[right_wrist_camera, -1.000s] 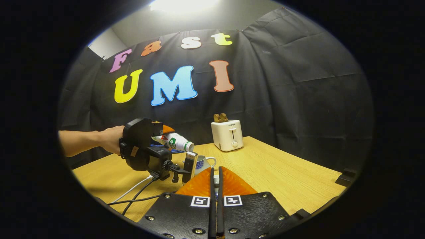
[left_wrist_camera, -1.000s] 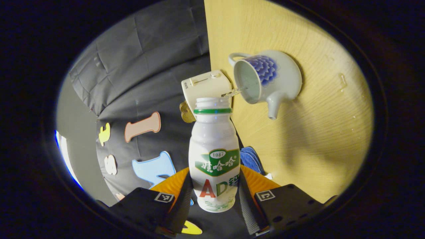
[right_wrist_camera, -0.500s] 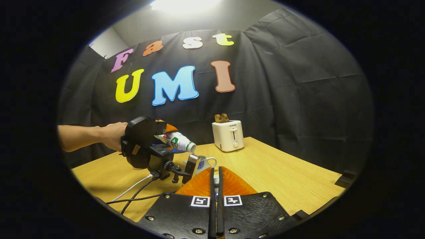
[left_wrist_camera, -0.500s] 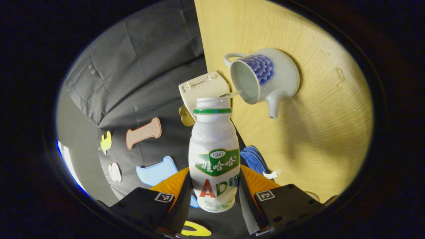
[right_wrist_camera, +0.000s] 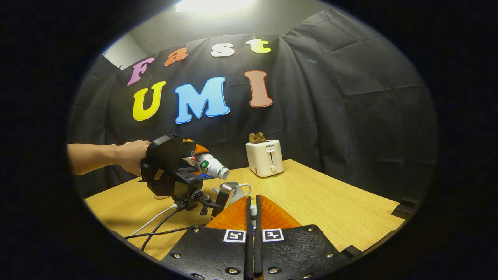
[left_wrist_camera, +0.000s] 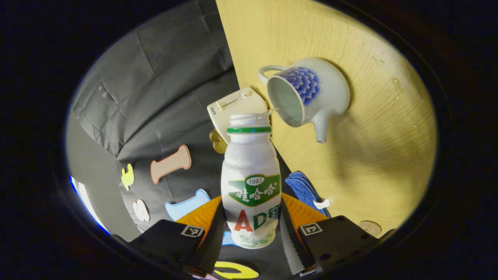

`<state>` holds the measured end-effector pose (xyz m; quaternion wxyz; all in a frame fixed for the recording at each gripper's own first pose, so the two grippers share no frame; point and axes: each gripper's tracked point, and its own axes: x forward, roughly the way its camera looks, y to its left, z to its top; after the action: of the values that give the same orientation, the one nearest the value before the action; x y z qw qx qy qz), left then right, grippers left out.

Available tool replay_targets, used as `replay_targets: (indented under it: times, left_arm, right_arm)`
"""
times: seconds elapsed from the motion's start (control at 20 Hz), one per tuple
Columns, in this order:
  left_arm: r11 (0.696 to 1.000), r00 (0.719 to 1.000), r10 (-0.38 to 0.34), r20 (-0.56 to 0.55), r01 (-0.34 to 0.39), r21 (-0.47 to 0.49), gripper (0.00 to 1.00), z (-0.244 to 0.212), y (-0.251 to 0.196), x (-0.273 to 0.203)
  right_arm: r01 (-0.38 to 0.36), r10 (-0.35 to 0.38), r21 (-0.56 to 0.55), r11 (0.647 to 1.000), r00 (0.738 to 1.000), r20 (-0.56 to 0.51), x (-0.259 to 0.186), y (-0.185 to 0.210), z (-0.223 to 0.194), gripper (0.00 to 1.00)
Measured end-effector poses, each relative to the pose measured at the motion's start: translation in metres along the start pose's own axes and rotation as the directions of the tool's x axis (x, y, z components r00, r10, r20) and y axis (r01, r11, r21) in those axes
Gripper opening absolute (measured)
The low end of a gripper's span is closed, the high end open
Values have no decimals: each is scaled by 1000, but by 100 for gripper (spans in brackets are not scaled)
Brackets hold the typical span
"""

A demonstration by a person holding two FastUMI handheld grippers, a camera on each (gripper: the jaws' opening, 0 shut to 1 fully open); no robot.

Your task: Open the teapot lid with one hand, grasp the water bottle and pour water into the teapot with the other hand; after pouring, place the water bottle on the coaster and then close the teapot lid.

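Jaws clamp the bottle (left_wrist_camera: 250, 182) over the open teapot (left_wrist_camera: 307, 97) on the wooden table (right_wrist_camera: 311, 202); right jaws pressed together.

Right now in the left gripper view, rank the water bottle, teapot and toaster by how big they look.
1. Water bottle, though it is nearest the camera.
2. Teapot.
3. Toaster, partly hidden behind the bottle.

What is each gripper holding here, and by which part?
Left gripper clamps the water bottle by its lower body. Right gripper is closed; any held lid cannot be told.
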<state>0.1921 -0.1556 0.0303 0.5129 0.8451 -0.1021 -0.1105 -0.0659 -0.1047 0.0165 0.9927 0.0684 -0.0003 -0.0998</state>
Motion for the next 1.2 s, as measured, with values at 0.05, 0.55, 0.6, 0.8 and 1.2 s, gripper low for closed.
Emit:
replay_targets:
  times: [0.05, 0.55, 0.6, 0.8, 1.2]
  left_arm:
    - [1000, 1000, 1, -3, -1, 6, 75, -2, 1, 1]
    - [999, 1000, 27, -5, -27, 34, 80, -5, 9, 1]
    - [999, 1000, 26, -4, -26, 32, 80, -6, 9, 2]
    - [1000, 1000, 22, -9, -21, 23, 80, -6, 7, 2]
    - [988, 999, -46, 21, 49, -148, 74, -1, -13, 3]
  right_arm:
    - [3, -3, 0, 1000, 1000, 1, 0, 0, -1, 1]
    - [9, -9, 7, 1000, 1000, -13, -2, -1, -1, 1]
    - [9, -9, 7, 1000, 1000, -15, -2, -1, -2, 1]
    - [9, -9, 5, 1000, 1000, -13, -2, -2, -1, 1]
    - [9, -9, -3, 1000, 1000, -4, -2, -2, 1, 1]
